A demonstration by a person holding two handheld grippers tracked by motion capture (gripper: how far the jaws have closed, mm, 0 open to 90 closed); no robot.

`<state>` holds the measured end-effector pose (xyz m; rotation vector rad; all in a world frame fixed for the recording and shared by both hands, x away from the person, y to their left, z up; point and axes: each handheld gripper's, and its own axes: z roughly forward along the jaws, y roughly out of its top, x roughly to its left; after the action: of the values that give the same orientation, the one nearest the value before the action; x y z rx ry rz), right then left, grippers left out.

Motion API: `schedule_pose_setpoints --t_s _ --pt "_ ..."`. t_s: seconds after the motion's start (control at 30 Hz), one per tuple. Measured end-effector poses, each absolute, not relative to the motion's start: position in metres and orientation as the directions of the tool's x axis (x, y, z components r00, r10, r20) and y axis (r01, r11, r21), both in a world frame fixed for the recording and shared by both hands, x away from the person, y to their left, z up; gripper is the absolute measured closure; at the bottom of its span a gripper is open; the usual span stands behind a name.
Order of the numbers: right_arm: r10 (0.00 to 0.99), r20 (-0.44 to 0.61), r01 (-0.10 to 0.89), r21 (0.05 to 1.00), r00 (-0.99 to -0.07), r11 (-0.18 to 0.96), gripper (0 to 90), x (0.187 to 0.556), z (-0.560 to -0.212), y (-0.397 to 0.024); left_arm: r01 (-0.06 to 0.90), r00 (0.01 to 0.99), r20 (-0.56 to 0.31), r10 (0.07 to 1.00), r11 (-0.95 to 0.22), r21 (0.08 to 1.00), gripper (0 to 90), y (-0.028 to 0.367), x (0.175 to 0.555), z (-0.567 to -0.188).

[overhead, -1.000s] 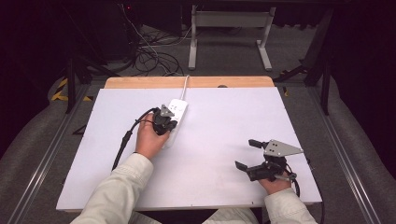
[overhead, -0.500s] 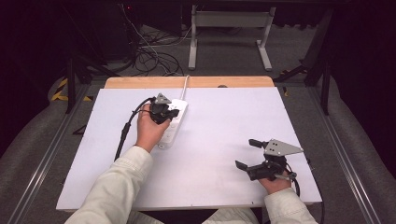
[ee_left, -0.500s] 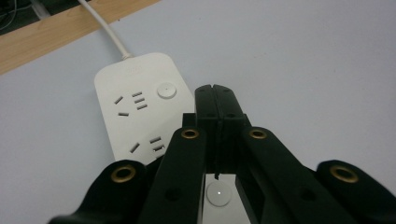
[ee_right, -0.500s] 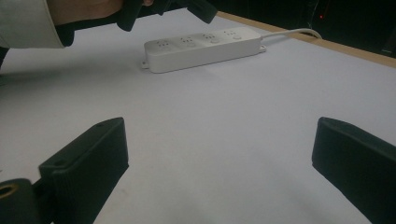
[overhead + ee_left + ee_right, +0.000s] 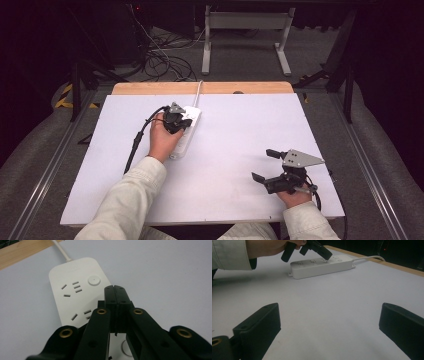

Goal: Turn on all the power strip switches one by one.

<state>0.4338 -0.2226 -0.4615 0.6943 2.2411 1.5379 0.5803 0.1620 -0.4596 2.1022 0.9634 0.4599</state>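
Observation:
A white power strip lies on the white tabletop, left of centre, its cord running off the far edge. My left gripper hangs over the strip's far end, jaws pressed together with nothing between them. In the left gripper view its tips sit just right of the strip's round button. The right gripper view has the strip at the far side with the left gripper tilted down at it. My right gripper rests near the front right, open and empty.
A wooden strip edges the back of the table. Beyond it, tangled cables lie on the floor beside a metal stand. The left gripper's black cable trails across the table's left side.
My left hand has carried its shut gripper a little farther along the power strip toward the far end. The right gripper has stayed where it was.

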Motion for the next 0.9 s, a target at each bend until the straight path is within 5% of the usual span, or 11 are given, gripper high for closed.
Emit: schedule_pose_setpoints --t_s 0.9 --pt "0.559 -0.001 0.201 0.933 -0.829 0.299 4.1 0.4338 -0.4618 -0.2229 0.515 0.634 -0.002 0.773 -0.42 0.747 90.0 0.1614 0.5846 -0.4637"
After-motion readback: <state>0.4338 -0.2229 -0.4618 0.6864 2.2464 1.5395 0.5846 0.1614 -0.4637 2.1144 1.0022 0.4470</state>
